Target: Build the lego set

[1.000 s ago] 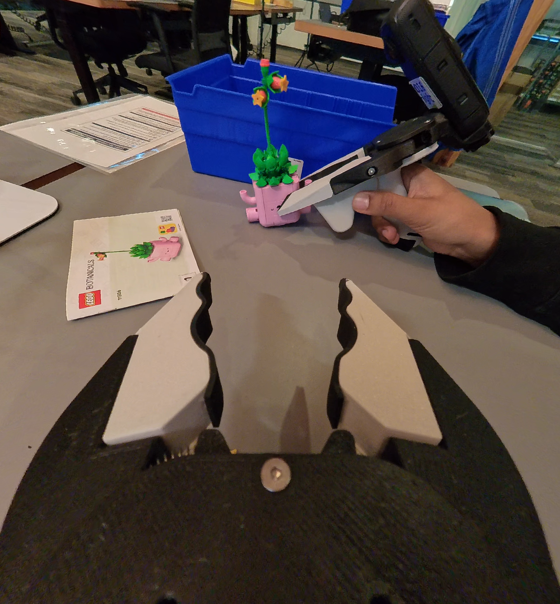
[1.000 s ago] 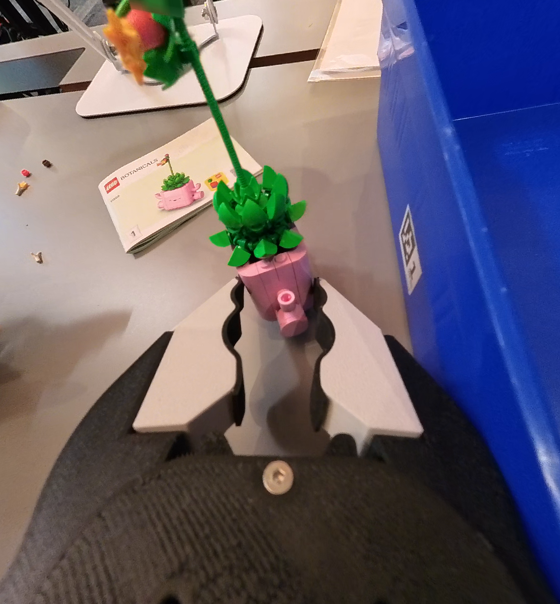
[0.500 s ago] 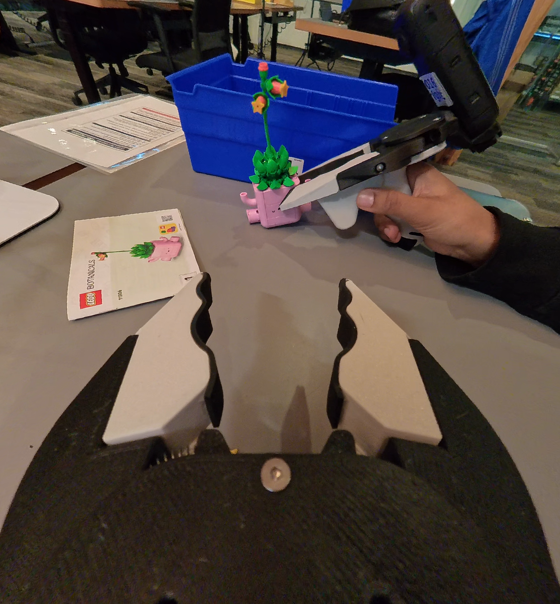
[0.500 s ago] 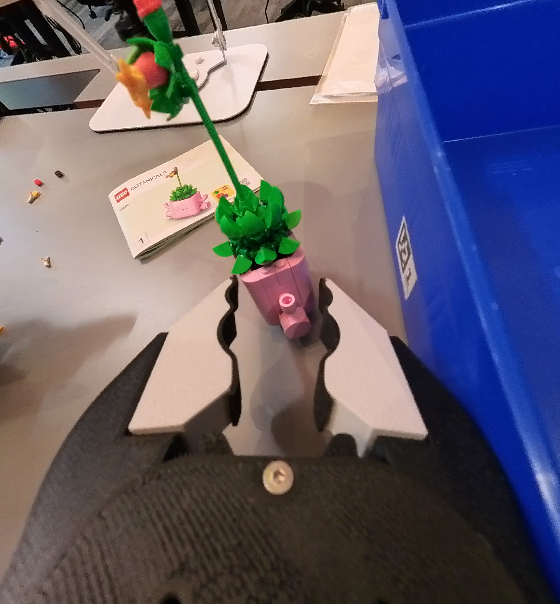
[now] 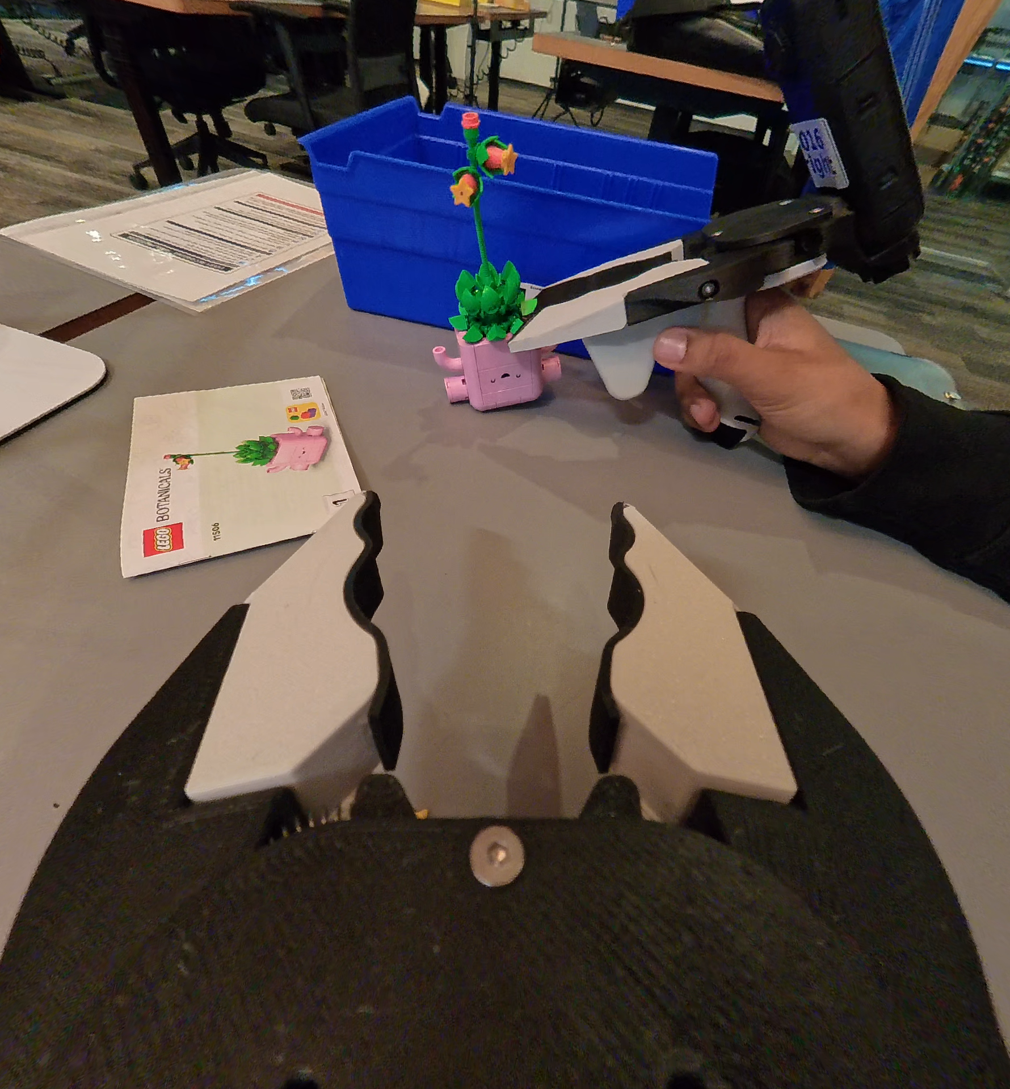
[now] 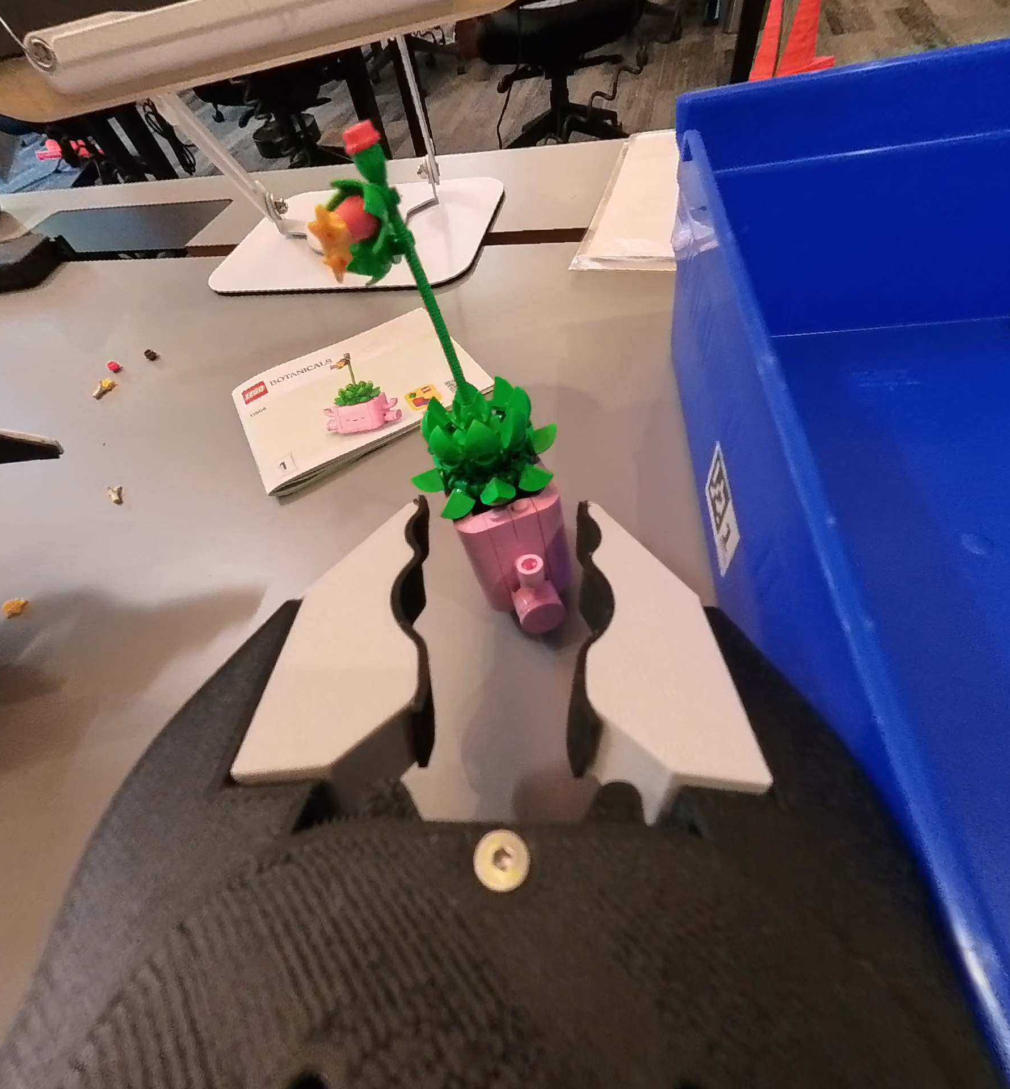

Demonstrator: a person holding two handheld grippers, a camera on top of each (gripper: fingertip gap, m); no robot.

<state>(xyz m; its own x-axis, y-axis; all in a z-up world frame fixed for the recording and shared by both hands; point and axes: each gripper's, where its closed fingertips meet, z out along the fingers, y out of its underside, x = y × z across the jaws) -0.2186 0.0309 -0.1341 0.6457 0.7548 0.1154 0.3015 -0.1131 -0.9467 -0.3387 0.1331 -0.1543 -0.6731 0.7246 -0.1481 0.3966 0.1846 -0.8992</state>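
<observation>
Pink lego plant between parted right gripper, printed booklet nearby

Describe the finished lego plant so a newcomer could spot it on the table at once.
Find the big blue bin at the far side of the grey table. Just in front of it stands the lego plant, with the open right tool around its base. It is the only pink block with a small face, a green leaf tuft and a tall stem bearing orange-tipped flowers; the booklet lying nearby is flat.
</observation>
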